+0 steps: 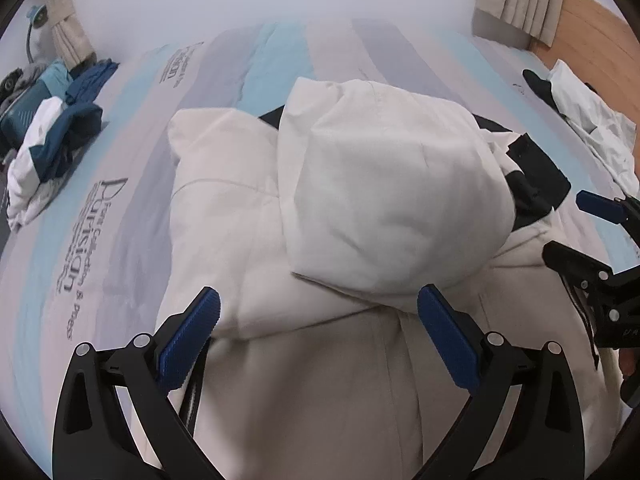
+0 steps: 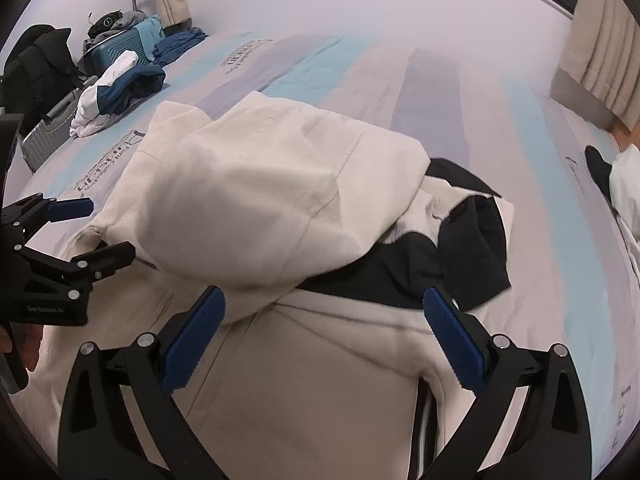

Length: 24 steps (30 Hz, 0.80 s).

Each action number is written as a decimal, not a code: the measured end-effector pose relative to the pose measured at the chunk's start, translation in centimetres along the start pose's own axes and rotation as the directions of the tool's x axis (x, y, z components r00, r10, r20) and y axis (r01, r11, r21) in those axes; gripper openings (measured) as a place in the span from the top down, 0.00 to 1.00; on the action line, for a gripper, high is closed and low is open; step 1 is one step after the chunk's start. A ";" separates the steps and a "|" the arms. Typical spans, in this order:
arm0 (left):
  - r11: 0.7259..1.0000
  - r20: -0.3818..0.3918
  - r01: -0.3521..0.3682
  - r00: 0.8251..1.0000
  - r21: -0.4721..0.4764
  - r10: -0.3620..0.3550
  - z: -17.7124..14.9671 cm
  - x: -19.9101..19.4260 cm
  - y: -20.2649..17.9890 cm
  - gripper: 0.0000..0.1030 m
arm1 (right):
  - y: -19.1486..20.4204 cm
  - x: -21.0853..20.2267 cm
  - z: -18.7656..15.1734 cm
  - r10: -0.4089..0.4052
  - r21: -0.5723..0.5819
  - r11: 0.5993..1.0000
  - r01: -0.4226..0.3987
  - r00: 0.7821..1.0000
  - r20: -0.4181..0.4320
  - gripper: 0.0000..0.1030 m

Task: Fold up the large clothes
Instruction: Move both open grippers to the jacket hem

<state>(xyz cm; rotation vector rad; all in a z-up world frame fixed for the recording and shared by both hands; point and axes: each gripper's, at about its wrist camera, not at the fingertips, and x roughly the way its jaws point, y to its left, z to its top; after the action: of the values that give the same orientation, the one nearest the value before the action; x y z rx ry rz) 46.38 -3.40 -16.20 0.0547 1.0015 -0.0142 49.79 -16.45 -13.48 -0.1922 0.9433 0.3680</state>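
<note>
Soft, even indoor light, slightly cool cast; no hard shadows, no glare. Faint shade under jacket hood folds. Both views strongly fisheye: bed stripes bow, dark vignette fills corners. Right wrist view smeared by blur across jacket; far wall hazy, washed out. Near pads sharp.

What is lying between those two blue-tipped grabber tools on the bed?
The cream hooded jacket, its hood flopped over the back, fills the stretch between left gripper and right gripper; both wrist views show it.
</note>
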 end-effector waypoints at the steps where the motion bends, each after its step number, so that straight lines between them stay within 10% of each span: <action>1: 1.000 -0.007 0.005 1.000 -0.005 -0.005 -0.4 -0.2 0.2 0.06 | 0.1 -0.4 -0.4 -0.003 0.006 1.000 0.003 1.000 0.000 0.07; 24: 0.999 -0.049 0.051 0.998 0.013 -0.051 -12.2 -9.8 4.3 0.06 | 4.9 -11.2 -11.3 -0.108 0.101 0.988 0.113 0.993 -0.055 0.07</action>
<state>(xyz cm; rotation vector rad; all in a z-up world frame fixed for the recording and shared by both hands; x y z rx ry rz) 30.97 1.41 -14.34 0.0426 1.0513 -0.0671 33.38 -18.04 -10.85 -0.1587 0.9929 0.2118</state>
